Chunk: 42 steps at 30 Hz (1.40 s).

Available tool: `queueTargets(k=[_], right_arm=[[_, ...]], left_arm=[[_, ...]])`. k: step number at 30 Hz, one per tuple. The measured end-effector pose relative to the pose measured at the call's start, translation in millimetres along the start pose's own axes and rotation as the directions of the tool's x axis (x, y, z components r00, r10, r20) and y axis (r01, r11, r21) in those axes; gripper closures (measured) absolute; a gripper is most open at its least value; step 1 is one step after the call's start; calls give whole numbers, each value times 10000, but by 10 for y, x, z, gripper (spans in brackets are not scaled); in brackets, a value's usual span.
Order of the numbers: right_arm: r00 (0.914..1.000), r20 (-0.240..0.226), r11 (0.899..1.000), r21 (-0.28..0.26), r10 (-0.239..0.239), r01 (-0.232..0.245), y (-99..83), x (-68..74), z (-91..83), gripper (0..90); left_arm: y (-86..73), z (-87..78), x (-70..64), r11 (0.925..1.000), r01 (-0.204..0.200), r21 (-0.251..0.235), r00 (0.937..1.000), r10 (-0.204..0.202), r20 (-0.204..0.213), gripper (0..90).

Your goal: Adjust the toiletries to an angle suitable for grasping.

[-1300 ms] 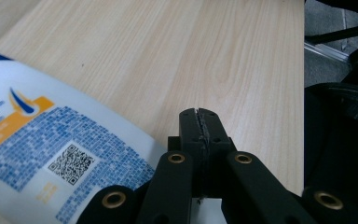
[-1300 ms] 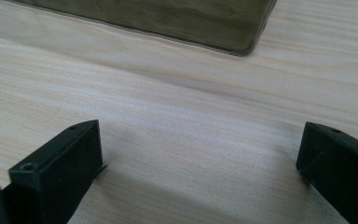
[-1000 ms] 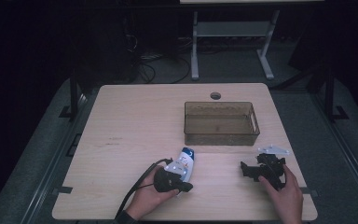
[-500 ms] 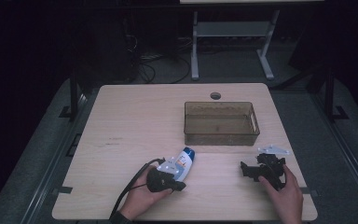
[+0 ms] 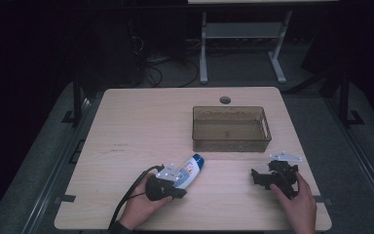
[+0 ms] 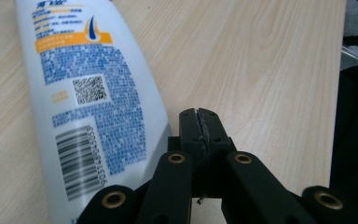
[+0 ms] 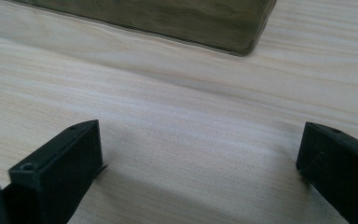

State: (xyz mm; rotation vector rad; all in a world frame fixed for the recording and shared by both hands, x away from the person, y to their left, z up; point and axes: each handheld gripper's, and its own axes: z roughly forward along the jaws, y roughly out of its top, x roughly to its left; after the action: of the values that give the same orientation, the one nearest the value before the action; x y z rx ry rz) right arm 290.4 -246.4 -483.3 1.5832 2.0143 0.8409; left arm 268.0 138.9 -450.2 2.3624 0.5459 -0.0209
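Tabletop — left tongs point(image 6: 200, 122) closed (beside bottle point(image 6: 91, 98))

Bottle point(image 6: 93, 107) label print too blurred to read.

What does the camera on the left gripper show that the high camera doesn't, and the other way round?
Left gripper view alone: the print on the white bottle, with its QR code, barcode and orange band, and the left gripper with its jaws pressed together beside the bottle, not around it.

High view alone: the see-through brown bin farther back, the right gripper held in the person's right hand, the left hand, and the bottle's blue cap.

Both: the bottle, the left gripper and the light wooden table.
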Motion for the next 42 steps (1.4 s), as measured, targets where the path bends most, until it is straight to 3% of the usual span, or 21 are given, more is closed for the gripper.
queueTargets(k=[27,34,42], right_arm=[[10000,-2,10000,-5,17,-17,0,1,0,0],[10000,-1,10000,-5,18,-18,0,1,0,0],[10000,-3,10000,-7,19,-19,0,1,1,0]], left_arm=[[-217,-252,162,9966,769,-291,9939,-789,-766,900],[-255,-312,188,9962,803,-344,9929,-829,-848,900],[-223,-359,160,9950,764,-647,9935,-814,-790,806]])
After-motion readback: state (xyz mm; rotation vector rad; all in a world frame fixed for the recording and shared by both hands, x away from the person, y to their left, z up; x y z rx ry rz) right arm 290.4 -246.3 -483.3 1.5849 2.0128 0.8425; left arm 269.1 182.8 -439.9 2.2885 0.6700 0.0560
